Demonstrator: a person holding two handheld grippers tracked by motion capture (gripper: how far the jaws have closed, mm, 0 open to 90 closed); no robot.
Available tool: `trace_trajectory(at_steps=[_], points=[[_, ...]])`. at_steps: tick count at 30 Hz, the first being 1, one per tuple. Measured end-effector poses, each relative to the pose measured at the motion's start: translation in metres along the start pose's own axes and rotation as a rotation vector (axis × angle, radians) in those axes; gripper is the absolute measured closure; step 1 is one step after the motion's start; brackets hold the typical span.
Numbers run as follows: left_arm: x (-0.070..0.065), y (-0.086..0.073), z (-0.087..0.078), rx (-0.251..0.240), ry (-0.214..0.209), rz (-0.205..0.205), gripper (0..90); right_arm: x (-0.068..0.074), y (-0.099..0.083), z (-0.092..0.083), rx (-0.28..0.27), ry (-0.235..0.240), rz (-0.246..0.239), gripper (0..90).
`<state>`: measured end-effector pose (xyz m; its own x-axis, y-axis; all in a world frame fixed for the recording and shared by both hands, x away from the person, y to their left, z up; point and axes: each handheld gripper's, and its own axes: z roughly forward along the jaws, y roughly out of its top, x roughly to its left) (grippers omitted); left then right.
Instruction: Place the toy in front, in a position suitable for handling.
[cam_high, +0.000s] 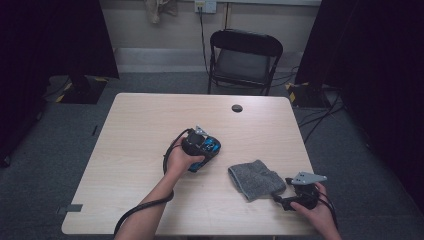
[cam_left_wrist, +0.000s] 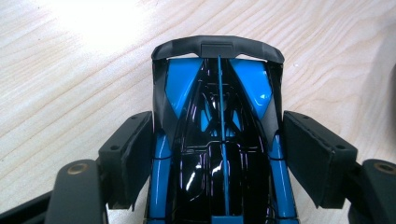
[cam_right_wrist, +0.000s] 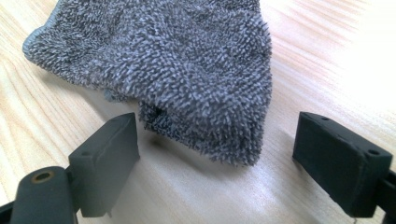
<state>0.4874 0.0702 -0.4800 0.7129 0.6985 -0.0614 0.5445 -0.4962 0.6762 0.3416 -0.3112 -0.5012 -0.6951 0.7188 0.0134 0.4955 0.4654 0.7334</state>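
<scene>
The pale wooden tabletop (cam_high: 140, 130) carries everything. Near its front right corner lies a folded grey terry cloth (cam_high: 256, 179). Left of the cloth sits a glossy blue-and-black toy car (cam_left_wrist: 219, 154), with the left claw (cam_high: 204, 146) clamped on its sides, pads pressed to the bodywork. Just right of the cloth, the right claw (cam_right_wrist: 217, 163) stands apart, its jaws flanking the cloth's near corner without touching it.

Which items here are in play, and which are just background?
In play:
- blue and black toy car, between the left gripper fingers
- grey cloth, just ahead of the open right gripper

Background:
- black folding chair
- wall socket
- table's cable hole
</scene>
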Motion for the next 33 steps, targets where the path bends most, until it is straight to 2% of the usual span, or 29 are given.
trace_trajectory(at_steps=[4, 8, 9, 11, 14, 16, 20, 21, 23, 25, 27, 33], points=[[-0.001, 0.0, 0.0, -0.006, 0.002, 0.004, 26.8, 0.0, 0.0, 0.0, 0.001, -0.001, 0.0, 13.5], [0.001, -0.001, -0.001, 0.001, -0.006, 0.024, 24.4, 0.0, 0.0, 0.0, 0.0, 0.0, 0.0, 13.5], [0.001, -0.002, -0.002, 0.002, 0.005, 0.043, 23.5, 0.0, 0.0, 0.0, 0.0, 0.0, 0.0, 13.5], [0.001, -0.002, -0.003, -0.013, 0.006, 0.027, 21.7, 0.0, 0.0, 0.0, 0.0, 0.0, -0.001, 13.5], [0.002, -0.002, -0.005, -0.008, -0.011, 0.025, 19.5, 0.0, 0.0, 0.0, 0.0, 0.0, 0.0, 13.5], [0.002, -0.002, -0.006, -0.006, -0.001, 0.035, 19.0, 0.0, 0.0, 0.0, 0.001, -0.001, 0.0, 13.5], [0.003, -0.003, -0.008, -0.01, -0.018, 0.014, 17.9, 0.0, 0.0, 0.0, 0.001, -0.002, 0.0, 13.5], [0.003, -0.004, -0.012, -0.012, -0.016, -0.005, 17.2, 0.0, 0.0, 0.0, 0.0, -0.001, 0.0, 13.5], [0.003, -0.004, -0.015, -0.015, -0.027, -0.012, 17.2, 0.0, 0.0, 0.0, 0.0, -0.001, 0.0, 13.5], [0.003, -0.006, -0.021, -0.021, -0.014, 0.014, 17.7, 0.0, 0.0, 0.0, 0.001, -0.002, 0.0, 13.5], [0.005, -0.009, -0.028, -0.027, -0.01, 0.02, 17.4, 0.0, 0.0, 0.0, 0.001, -0.002, 0.001, 13.5], [0.008, -0.022, -0.044, -0.036, -0.005, 0.012, 17.4, 0.0, 0.0, 0.0, 0.001, -0.003, 0.002, 13.5]])
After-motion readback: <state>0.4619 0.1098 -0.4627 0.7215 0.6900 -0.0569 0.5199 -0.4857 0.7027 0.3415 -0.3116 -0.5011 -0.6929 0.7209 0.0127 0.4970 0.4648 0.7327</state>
